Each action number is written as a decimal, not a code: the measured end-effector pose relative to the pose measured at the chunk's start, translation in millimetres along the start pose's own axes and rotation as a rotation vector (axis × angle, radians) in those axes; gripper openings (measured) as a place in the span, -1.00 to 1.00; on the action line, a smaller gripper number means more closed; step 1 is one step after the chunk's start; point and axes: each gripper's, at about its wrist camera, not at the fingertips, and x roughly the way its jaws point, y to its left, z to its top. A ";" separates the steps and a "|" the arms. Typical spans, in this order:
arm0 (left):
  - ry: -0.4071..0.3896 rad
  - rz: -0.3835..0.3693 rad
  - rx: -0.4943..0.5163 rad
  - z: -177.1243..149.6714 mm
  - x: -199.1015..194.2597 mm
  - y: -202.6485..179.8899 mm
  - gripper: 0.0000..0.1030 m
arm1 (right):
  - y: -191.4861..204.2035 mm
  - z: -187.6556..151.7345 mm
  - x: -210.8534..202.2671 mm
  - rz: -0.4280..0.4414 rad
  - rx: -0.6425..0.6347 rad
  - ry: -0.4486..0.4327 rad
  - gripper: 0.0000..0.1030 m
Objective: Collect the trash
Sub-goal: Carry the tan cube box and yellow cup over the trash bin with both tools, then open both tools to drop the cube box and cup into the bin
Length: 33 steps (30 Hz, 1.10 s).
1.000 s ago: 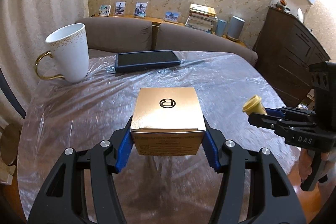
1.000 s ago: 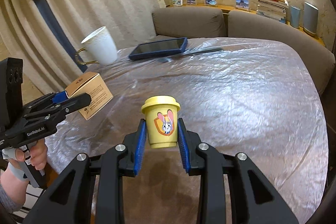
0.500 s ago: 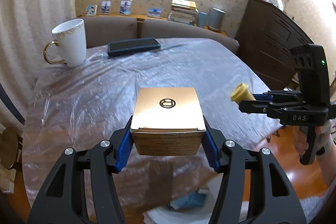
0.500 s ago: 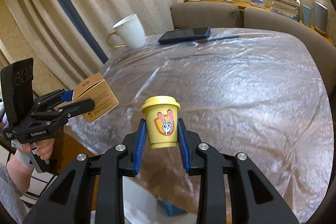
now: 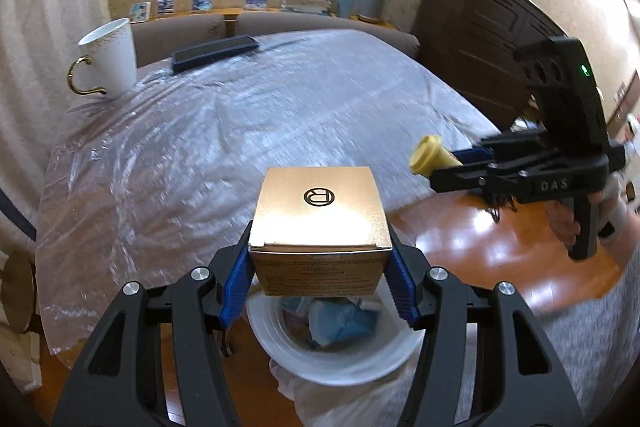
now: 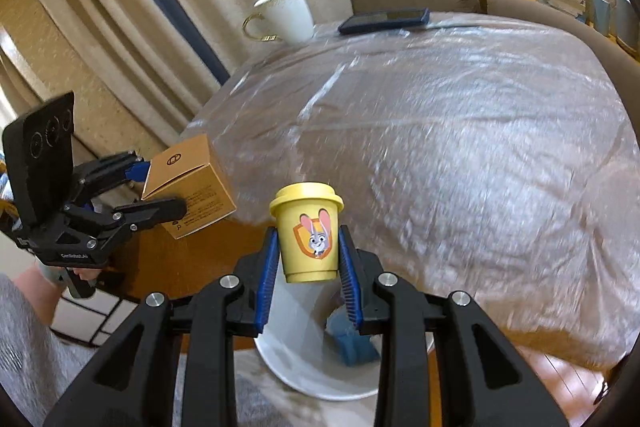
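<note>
My left gripper (image 5: 320,279) is shut on a gold cardboard box (image 5: 318,223), blue pads pressing its two sides. It hangs over a white trash bin (image 5: 340,363) that holds blue and white scraps. My right gripper (image 6: 308,263) is shut on a small yellow cup (image 6: 308,231) with a lid and a cartoon rabbit sticker, held upright above the same bin (image 6: 304,367). In the left wrist view, the right gripper (image 5: 448,167) with the cup (image 5: 430,161) shows at the right. The right wrist view shows the left gripper (image 6: 156,187) with the box (image 6: 188,183) at the left.
A round table (image 5: 240,115) under clear plastic film carries a white mug (image 5: 110,57) with a gold handle and a dark tablet (image 5: 214,51) at its far side. A brown sofa (image 5: 280,23) stands behind it and a dark dresser (image 5: 480,39) to the right. The floor is wood.
Both grippers have pulled back from over the table past its near edge, carrying the box and the cup. The white bin has come into view beneath them.
</note>
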 end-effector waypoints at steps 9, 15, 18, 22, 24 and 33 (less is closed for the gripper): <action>0.114 -0.071 0.067 -29.0 11.2 -25.1 0.15 | 5.0 -31.6 12.0 0.003 0.007 0.084 -0.43; 0.185 -0.059 0.037 -46.8 39.8 -24.1 0.15 | 0.4 -49.5 34.5 -0.019 0.011 0.138 -0.43; 0.218 -0.024 0.024 -54.8 57.9 -21.9 0.15 | -2.7 -56.7 49.1 -0.042 0.001 0.158 -0.43; 0.255 0.011 -0.006 -65.6 81.0 -18.3 0.15 | -6.0 -67.4 68.5 -0.060 -0.009 0.166 -0.43; 0.269 0.046 -0.015 -69.5 93.3 -16.5 0.15 | -6.5 -70.4 77.7 -0.069 -0.019 0.167 -0.43; 0.296 0.118 -0.058 -86.9 121.7 -11.7 0.15 | -21.1 -80.6 109.6 -0.096 0.012 0.165 -0.43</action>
